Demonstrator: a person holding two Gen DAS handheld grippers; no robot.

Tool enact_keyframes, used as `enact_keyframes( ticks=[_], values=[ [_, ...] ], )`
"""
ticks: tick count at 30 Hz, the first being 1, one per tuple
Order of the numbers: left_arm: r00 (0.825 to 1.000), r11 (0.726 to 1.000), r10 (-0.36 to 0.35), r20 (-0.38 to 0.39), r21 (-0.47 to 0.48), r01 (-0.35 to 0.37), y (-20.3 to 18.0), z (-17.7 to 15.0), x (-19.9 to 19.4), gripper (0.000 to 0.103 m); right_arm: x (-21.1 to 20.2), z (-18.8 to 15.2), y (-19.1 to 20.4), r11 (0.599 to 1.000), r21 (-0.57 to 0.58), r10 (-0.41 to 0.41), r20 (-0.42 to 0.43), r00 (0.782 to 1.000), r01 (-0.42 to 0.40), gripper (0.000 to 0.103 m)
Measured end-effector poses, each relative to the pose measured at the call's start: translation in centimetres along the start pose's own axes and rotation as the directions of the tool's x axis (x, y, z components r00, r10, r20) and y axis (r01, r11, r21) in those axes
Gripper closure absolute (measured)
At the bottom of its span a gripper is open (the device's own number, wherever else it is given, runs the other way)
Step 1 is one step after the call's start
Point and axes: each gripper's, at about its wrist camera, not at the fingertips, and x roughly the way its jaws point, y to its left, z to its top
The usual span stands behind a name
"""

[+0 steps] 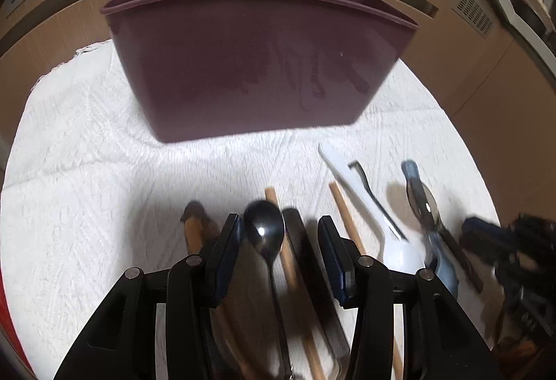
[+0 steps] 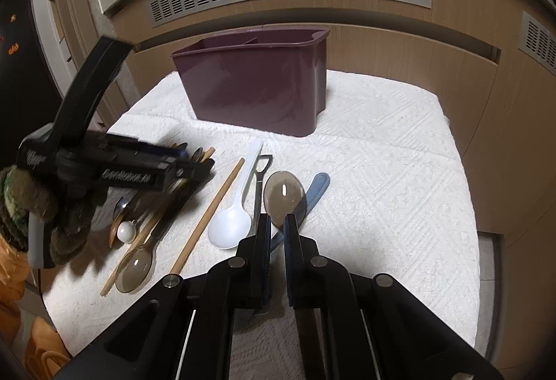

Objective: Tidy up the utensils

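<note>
From here the purple caddy (image 2: 257, 84) shows nothing inside; every visible utensil lies before it on the white towel (image 2: 382, 171). My left gripper (image 1: 279, 248) stands open over a metal spoon (image 1: 266, 230); my right gripper (image 2: 277, 230) is closed by a smoky plastic spoon (image 2: 284, 194), whether on it I cannot tell.

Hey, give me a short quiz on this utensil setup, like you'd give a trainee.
1. True or false: the purple caddy lies tipped on its side.
2. Which spoon shows between the fingers of the left gripper? A: metal spoon. B: white plastic spoon. C: translucent brown spoon.
3. Fill in: the caddy stands on a white ____.

Key
1. False, it stands upright.
2. A, the metal spoon.
3. towel.
</note>
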Motion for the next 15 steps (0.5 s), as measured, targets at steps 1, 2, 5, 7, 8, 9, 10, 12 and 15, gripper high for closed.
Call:
enact_keyframes(
  ticks=[1, 2, 5, 7, 8, 9, 10, 12, 15],
  values=[
    [1.0, 1.0, 0.007, 0.0, 0.004, -0.007, 0.0, -0.2, 0.1, 0.058, 0.0, 0.0, 0.0, 1.0, -0.003, -0.001, -0.001, 1.0, 0.001, 0.096],
    [1.0, 1.0, 0.022, 0.004, 0.012, -0.022, -0.3, -0.2, 0.3, 0.063, 0.0, 0.0, 0.0, 1.0, -0.004, -0.004, -0.001, 1.0, 0.004, 0.096],
    [0.998, 0.998, 0.06, 0.023, 0.032, -0.061, -0.8, -0.1, 0.4, 0.081, 0.0, 0.0, -0.1, 1.0, 0.001, -0.01, 0.0, 1.0, 0.01, 0.096],
    [0.998, 0.999, 0.048, 0.039, 0.022, -0.049, -0.7, -0.6, 0.1, 0.088, 0.0, 0.0, -0.1, 1.0, -0.002, -0.016, -0.003, 1.0, 0.016, 0.096],
    [0.998, 0.999, 0.042, 0.055, 0.012, -0.043, -0.6, -1.0, -0.2, 0.09, -0.1, 0.0, -0.1, 1.0, -0.005, -0.02, -0.004, 1.0, 0.02, 0.096],
    [0.997, 0.999, 0.042, 0.072, 0.008, -0.043, -0.5, -1.3, -0.6, 0.093, -0.2, 0.0, -0.1, 1.0, -0.01, -0.024, -0.004, 1.0, 0.024, 0.096],
    [0.994, 0.999, 0.041, 0.097, 0.001, -0.041, -0.4, -1.9, -1.2, 0.093, -0.3, 0.0, -0.1, 0.999, -0.016, -0.029, -0.003, 1.0, 0.029, 0.095],
    [0.99, 1.0, 0.029, 0.139, -0.014, -0.027, -0.2, -3.1, -2.8, 0.094, -0.5, 0.0, 0.0, 0.999, -0.029, -0.036, 0.0, 0.999, 0.036, 0.093],
    [0.974, 0.999, 0.031, 0.226, -0.026, -0.026, -0.2, -4.5, -5.9, 0.095, -0.8, 0.1, 0.5, 0.997, -0.075, -0.027, 0.001, 1.0, 0.027, 0.086]
  ],
)
